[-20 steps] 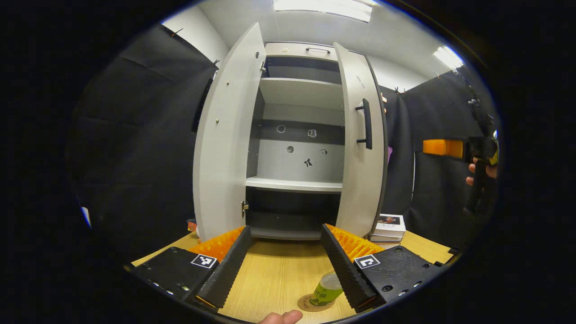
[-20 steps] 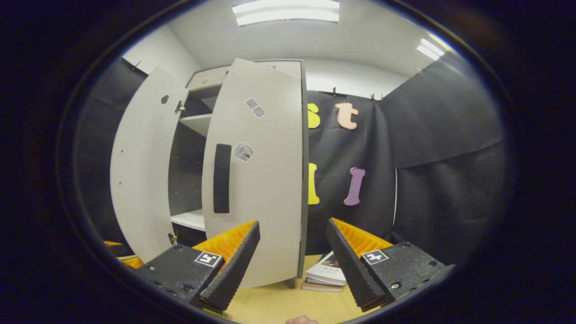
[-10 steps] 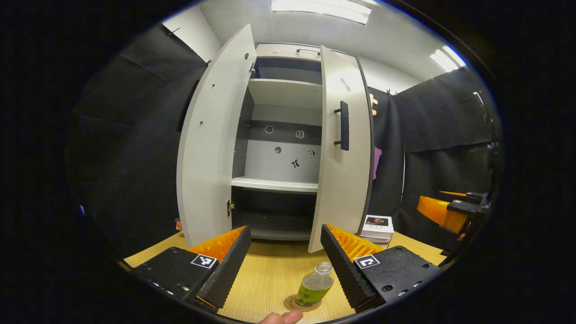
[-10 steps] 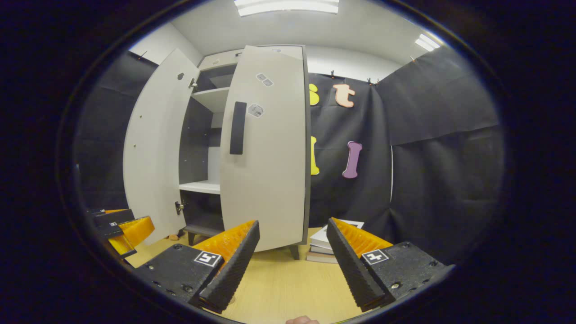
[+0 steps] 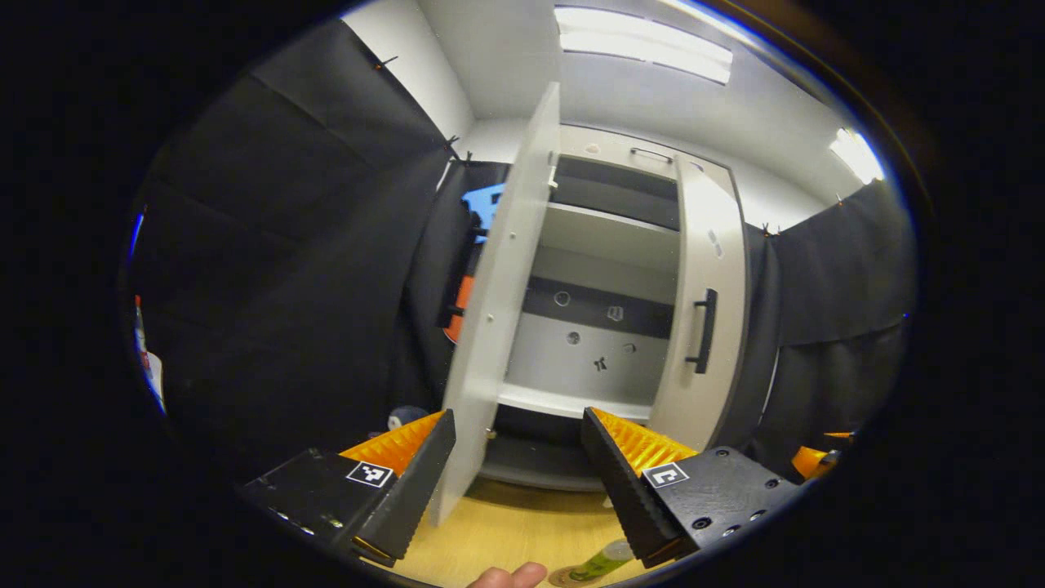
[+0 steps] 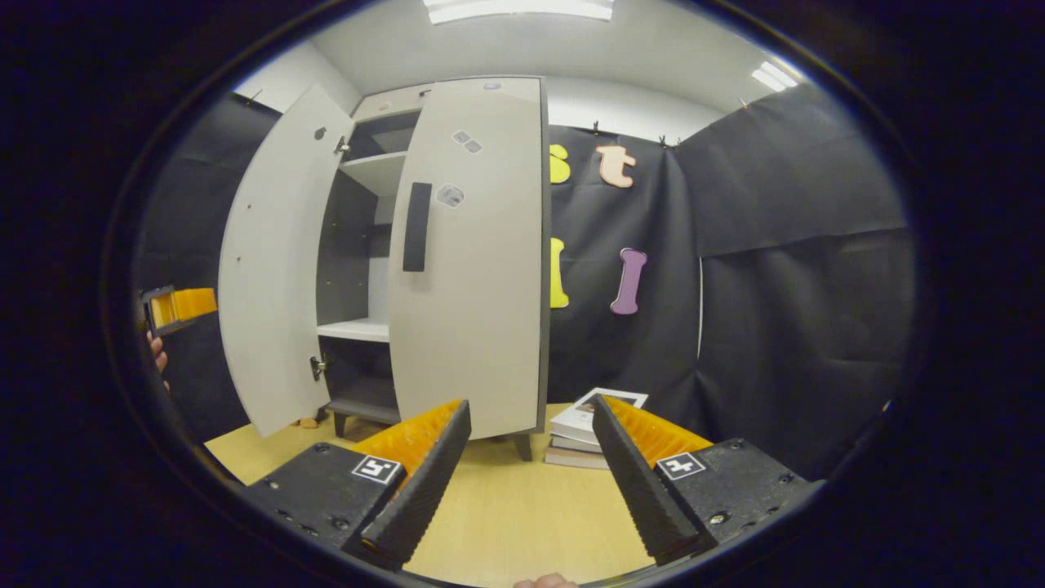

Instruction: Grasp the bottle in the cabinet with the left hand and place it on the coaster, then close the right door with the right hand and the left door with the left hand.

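The grey cabinet [image 6: 457,245] stands on a pale wood-grain table [image 6: 522,506], and everything else sits around it. Its left door [image 5: 498,318], a flat matte panel with small holes on the inner face, is swung wide and seen almost edge-on in the left gripper view. The right door [image 6: 473,261] is nearly closed, with a dark bar handle [image 6: 416,227] and a few small stickers on its front. Between the doors, pale smooth shelves [image 5: 571,400] cross a darker interior.

The left gripper [image 5: 516,478] hangs in front of the cabinet with its ribbed fingers spread apart, gripping nothing. Below it, in front of the cabinet, the green-labelled bottle [image 5: 600,563] stands on the round coaster [image 5: 563,578].

The right gripper [image 6: 531,469] is in front of the right door, fingers likewise spread and empty. A stack of books [image 6: 584,433] lies on the table just right of the cabinet.
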Available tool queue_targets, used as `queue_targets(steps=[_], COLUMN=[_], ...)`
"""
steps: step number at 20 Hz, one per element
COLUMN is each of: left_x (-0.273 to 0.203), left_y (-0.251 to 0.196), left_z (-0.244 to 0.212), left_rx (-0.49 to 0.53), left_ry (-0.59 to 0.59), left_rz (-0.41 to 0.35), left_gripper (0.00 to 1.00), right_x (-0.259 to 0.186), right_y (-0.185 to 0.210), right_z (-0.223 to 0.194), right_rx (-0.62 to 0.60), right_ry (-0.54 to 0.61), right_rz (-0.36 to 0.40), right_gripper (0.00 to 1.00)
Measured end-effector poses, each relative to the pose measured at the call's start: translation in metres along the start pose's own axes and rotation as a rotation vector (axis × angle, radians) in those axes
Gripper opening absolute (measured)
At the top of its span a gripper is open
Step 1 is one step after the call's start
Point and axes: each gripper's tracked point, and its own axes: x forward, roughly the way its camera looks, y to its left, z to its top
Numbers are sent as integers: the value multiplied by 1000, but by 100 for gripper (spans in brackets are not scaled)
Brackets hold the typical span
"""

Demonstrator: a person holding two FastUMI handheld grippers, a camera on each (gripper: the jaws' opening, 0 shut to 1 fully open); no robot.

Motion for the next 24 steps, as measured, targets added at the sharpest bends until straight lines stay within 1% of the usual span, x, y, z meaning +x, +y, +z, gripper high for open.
queue_targets(steps=[1, 2, 3, 4, 5, 7, 9, 10, 11, 12, 15, 16, 17, 18, 19, 20, 21, 22, 23, 24], left_x=[12, 25, 38, 52, 66, 89, 110, 121, 127, 135, 130, 128, 128, 127, 126, 127, 128, 128, 128, 129], left_y=[27, 52, 74, 90, 102, 121, 123, 125, 126, 122, 121, 122, 120, 116, 113, 108, 103, 97, 92, 86], left_z=[14, 29, 44, 56, 63, 70, 71, 69, 66, 61, 65, 63, 63, 63, 64, 65, 65, 63, 61, 60], left_rx=[7, 13, 10, 2, -20, -82, -100, -85, -74, -69, -85, -98, -108, -109, -96, -82, -79, -84, -95, -101], left_ry=[-24, -54, -79, -94, -92, -83, -78, -75, -62, -43, -73, -81, -91, -98, -106, -109, -106, -98, -86, -78], left_rz=[55, 93, 129, 151, 169, 155, 148, 142, 147, 145, 142, 145, 151, 160, 165, 159, 144, 124, 106, 85], left_gripper=[95, 95, 100, 100, 95, 95, 95, 100, 95, 95, 95, 100, 95, 93, 100, 92, 92, 99, 92, 92], right_x=[0, -1, -1, -1, -1, 1, 3, 5, 6, 7, 12, 13, 16, 18, 20, 22, 23, 24, 24, 25], right_y=[2, 5, 7, 8, 7, 3, -5, -9, -12, -15, -26, -27, -28, -29, -28, -26, -25, -26, -27, -29], right_z=[0, -3, -6, -8, -7, -7, -4, -2, -1, 1, 3, 2, 3, 4, 5, 7, 10, 12, 13, 13], right_rx=[8, 15, 18, 17, 15, 11, 10, 10, 13, 15, 16, 15, 13, 15, 20, 26, 31, 32, 29, 26], right_ry=[-5, 0, 8, 9, 10, 13, 8, 2, 0, -3, -5, -2, -1, 0, 0, -5, -15, -23, -28, -29], right_rz=[2, 8, 13, 16, 14, 10, -11, -23, -31, -39, -64, -67, -67, -69, -65, -56, -51, -51, -54, -58], right_gripper=[99, 99, 99, 99, 99, 99, 99, 94, 99, 99, 99, 99, 99, 99, 99, 94, 99, 94, 99, 99])
